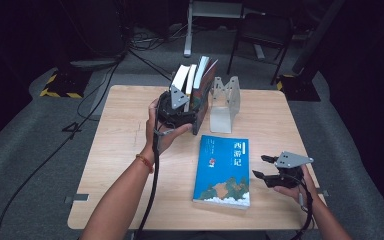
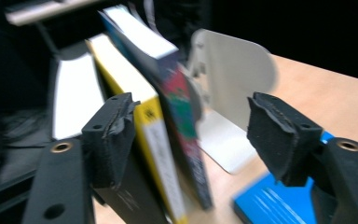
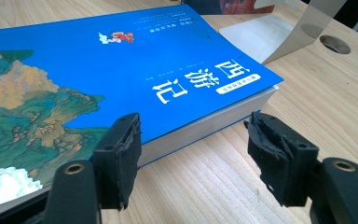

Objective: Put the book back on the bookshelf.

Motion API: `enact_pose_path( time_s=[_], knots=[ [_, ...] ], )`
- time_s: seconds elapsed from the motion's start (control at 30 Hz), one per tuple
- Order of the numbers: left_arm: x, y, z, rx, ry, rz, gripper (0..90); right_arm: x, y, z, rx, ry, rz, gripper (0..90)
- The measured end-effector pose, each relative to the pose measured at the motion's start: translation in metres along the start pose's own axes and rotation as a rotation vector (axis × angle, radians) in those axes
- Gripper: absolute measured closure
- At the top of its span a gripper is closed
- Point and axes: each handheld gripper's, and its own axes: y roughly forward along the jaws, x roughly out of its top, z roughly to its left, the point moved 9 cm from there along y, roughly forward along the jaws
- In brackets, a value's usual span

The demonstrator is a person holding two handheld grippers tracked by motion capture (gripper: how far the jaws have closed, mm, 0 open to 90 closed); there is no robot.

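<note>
On the far left of the wooden table (image 1: 125, 165), the left gripper (image 1: 196, 111) stands up against a row of upright books (image 1: 196, 82). Its jaws are spread wide; in the left gripper view its left pad (image 2: 114, 135) overlaps the yellow-spined book (image 2: 156, 140), but the frame is blurred and I cannot tell whether pad and spine touch. The right pad (image 2: 279, 135) hangs clear in the air, so nothing is clamped. The dark book with the red and green cover (image 2: 186, 121) leans between the pads.

Just right of the row stands a grey metal bookend (image 1: 224, 102), its flat foot lying toward the near side. It bounds the row on that side.

Nearer and to the right, the blue book (image 1: 223, 170) lies flat, cover up, well apart from the upright row.

At the near right, the right gripper (image 1: 261, 166) rests close beside the blue book's right edge, jaws apart and empty. The right gripper view shows what the high view does not: its left pad (image 3: 119, 158) sits in front of the blue book's page edge (image 3: 205, 128), contact uncertain, and the right pad (image 3: 279, 158) hovers over bare wood.
</note>
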Motion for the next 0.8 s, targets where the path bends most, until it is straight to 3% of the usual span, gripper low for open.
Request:
enact_pose_path(
  time_s=[0.13, 0.33, 0.37, 0.4, 0.43, 0.63, 0.67, 0.77, 0.8],
  knots=[
    [-0.025, -0.01, -0.014, -0.045, 0.06, 0.058, 28.3, -0.001, -0.001, -0.001, 0.003, 0.005, 0.004, 34.9],
    [-0.085, -0.018, -0.03, -0.115, 0.052, 0.157, 26.8, -0.007, 0.004, -0.001, 0.02, 0.004, 0.032, 33.5],
    [-0.103, -0.021, -0.034, -0.129, 0.051, 0.188, 26.6, -0.009, 0.006, 0.0, 0.024, 0.005, 0.043, 33.1],
    [-0.103, -0.021, -0.034, -0.129, 0.051, 0.188, 26.5, -0.01, 0.007, 0.0, 0.032, 0.005, 0.05, 32.8],
    [-0.12, -0.024, -0.038, -0.154, 0.059, 0.226, 26.2, -0.011, 0.007, 0.001, 0.035, 0.003, 0.055, 32.4],
    [-0.156, -0.03, -0.05, -0.208, 0.085, 0.294, 26.4, -0.016, 0.013, 0.005, 0.05, -0.019, 0.089, 31.2],
    [-0.167, -0.032, -0.056, -0.241, 0.077, 0.313, 26.3, -0.018, 0.015, 0.005, 0.057, -0.022, 0.099, 30.6],
    [-0.177, -0.033, -0.062, -0.263, 0.079, 0.326, 26.1, -0.021, 0.015, 0.005, 0.064, -0.014, 0.108, 30.5],
    [-0.187, -0.035, -0.069, -0.292, 0.097, 0.348, 25.6, -0.023, 0.015, 0.004, 0.069, -0.009, 0.113, 30.5]
  ],
)
